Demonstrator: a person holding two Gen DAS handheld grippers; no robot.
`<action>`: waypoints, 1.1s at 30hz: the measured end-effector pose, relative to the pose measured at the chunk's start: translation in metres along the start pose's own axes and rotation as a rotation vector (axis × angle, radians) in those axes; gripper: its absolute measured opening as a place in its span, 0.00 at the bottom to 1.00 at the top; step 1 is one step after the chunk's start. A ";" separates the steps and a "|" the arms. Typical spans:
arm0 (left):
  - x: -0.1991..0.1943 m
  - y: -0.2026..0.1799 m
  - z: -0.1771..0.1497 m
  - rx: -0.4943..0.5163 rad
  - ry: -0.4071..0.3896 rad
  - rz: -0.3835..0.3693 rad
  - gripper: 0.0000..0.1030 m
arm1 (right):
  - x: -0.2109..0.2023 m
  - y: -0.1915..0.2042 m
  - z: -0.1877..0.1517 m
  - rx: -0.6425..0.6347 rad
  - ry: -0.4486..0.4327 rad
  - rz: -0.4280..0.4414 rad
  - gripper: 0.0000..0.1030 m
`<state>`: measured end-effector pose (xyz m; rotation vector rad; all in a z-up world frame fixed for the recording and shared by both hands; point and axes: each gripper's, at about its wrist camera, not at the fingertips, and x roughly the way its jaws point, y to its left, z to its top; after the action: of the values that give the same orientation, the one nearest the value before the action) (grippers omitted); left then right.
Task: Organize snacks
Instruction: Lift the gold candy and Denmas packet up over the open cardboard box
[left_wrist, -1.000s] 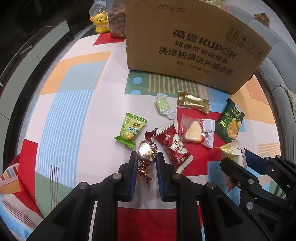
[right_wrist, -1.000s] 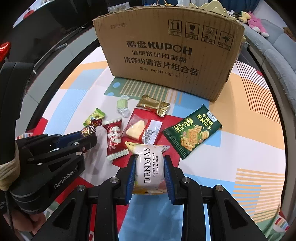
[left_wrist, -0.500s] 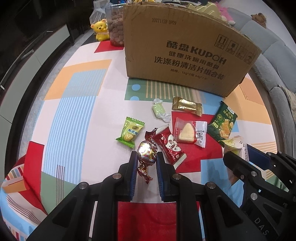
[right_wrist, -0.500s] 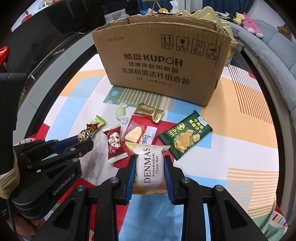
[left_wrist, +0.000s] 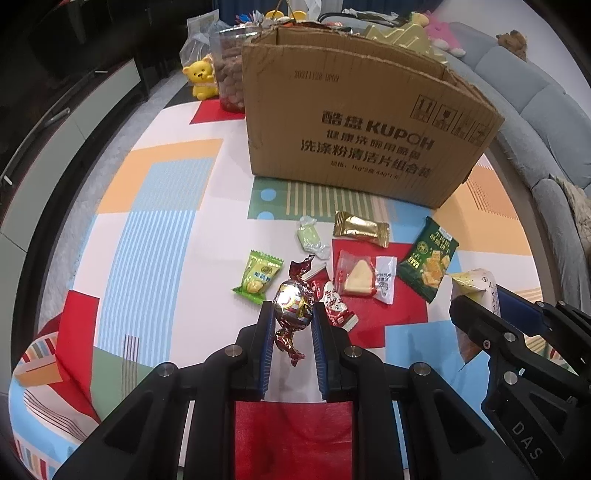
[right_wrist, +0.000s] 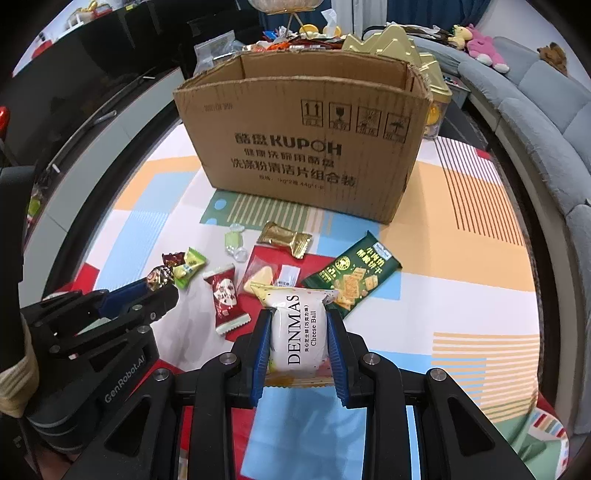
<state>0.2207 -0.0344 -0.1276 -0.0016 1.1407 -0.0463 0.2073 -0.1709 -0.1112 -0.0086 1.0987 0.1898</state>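
My left gripper (left_wrist: 293, 314) is shut on a foil-wrapped candy (left_wrist: 293, 306), held above the table. My right gripper (right_wrist: 298, 317) is shut on a white DENMAS cheese ball packet (right_wrist: 299, 332), also lifted. An open cardboard box (left_wrist: 369, 129) stands ahead, also in the right wrist view (right_wrist: 303, 147). On the table before it lie a green candy (left_wrist: 258, 277), a red packet (right_wrist: 225, 295), a pale green sweet (left_wrist: 310, 238), a gold packet (left_wrist: 360, 229), a cheese wedge packet (left_wrist: 360, 278) and a dark green cracker bag (right_wrist: 352, 275).
A colourful patterned cloth (left_wrist: 147, 221) covers the table. A yellow bear figure (left_wrist: 201, 77) and a jar of brown snacks (left_wrist: 229, 77) stand behind the box on the left. A grey sofa (right_wrist: 535, 110) runs along the right.
Both grippers have risen with their snacks, so the box's open top now shows. The snacks on the table have not moved.
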 end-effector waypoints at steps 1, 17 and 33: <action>-0.002 0.000 0.001 0.001 -0.005 0.000 0.20 | -0.002 0.000 0.002 0.002 -0.004 -0.001 0.30; -0.027 -0.006 0.027 0.013 -0.066 -0.003 0.20 | -0.028 -0.005 0.029 0.042 -0.075 -0.026 0.30; -0.050 -0.015 0.065 0.041 -0.131 -0.024 0.20 | -0.052 -0.018 0.062 0.086 -0.156 -0.036 0.30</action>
<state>0.2588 -0.0491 -0.0547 0.0183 1.0085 -0.0894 0.2416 -0.1896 -0.0388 0.0622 0.9493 0.1087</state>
